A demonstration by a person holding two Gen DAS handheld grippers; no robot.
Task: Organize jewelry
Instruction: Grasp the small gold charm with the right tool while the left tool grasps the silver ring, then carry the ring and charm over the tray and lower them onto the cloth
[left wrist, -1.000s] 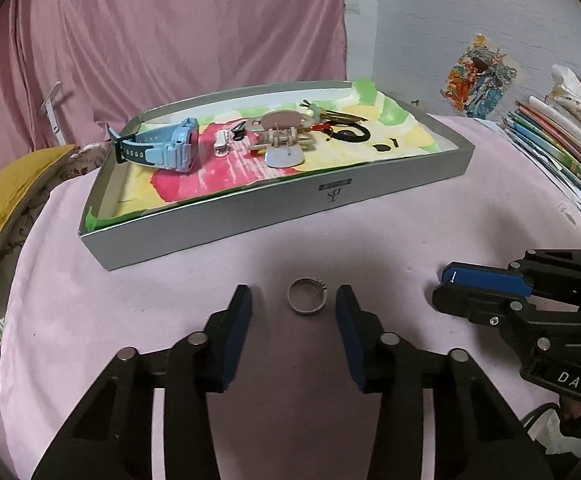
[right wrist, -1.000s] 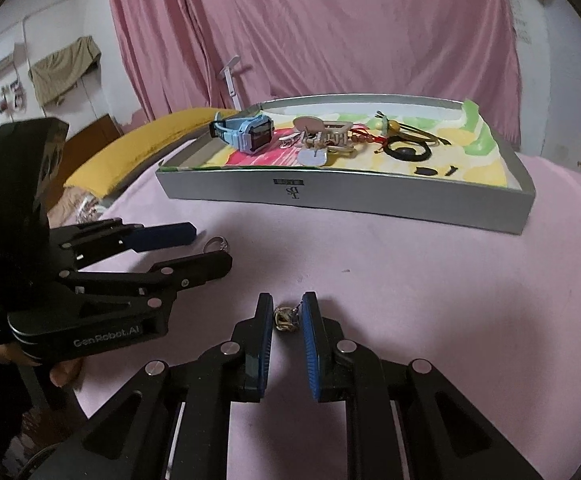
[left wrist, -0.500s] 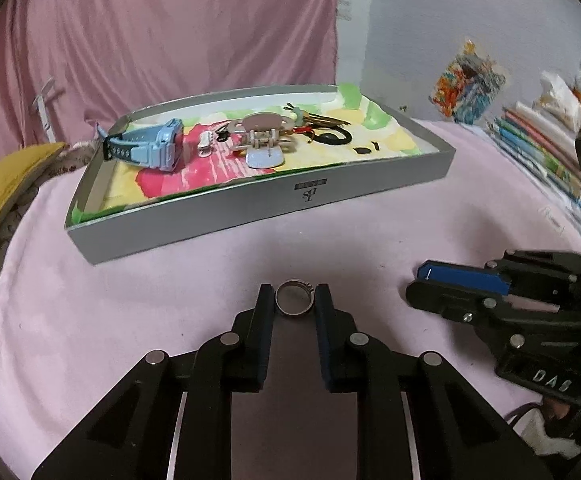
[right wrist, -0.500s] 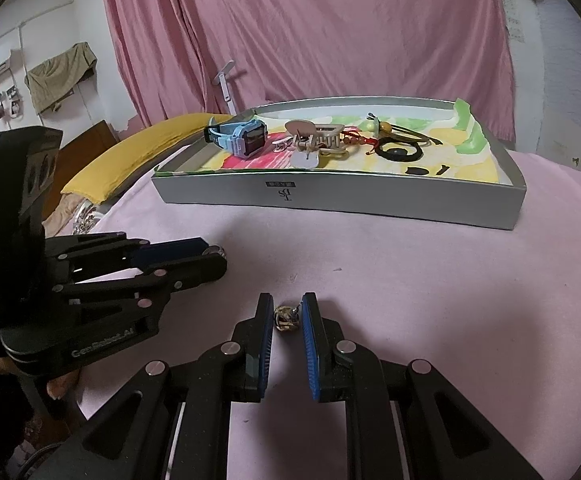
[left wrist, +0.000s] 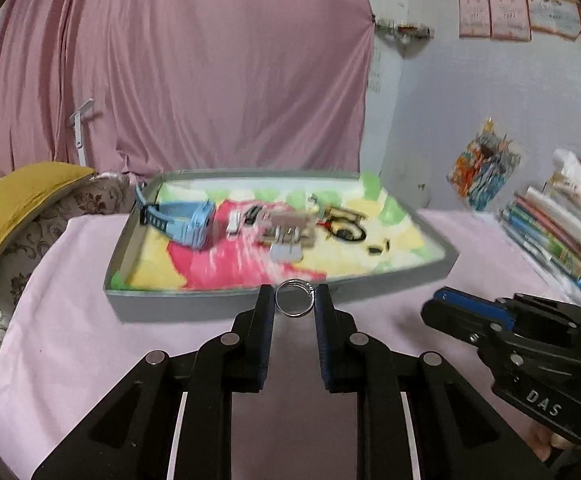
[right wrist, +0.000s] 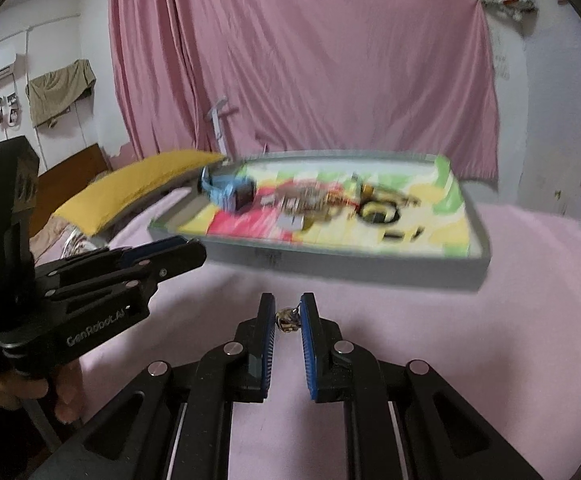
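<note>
Bare pink desk [right wrist: 530,280] surrounds the grey tray [left wrist: 210,306]. The tray holds a blue watch [left wrist: 182,220] and blurred small jewelry. The left claw [left wrist: 295,300] pinches a silver ring [left wrist: 295,298], level with the tray's near wall. The right claw [right wrist: 288,316] pinches a small ornament [right wrist: 288,318] over the desk.

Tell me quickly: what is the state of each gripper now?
Left gripper: shut on the silver ring.
Right gripper: shut on a small metal trinket.

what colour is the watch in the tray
Light blue with a darker strap, watch in the grey tray; clearest in the left wrist view.
</note>
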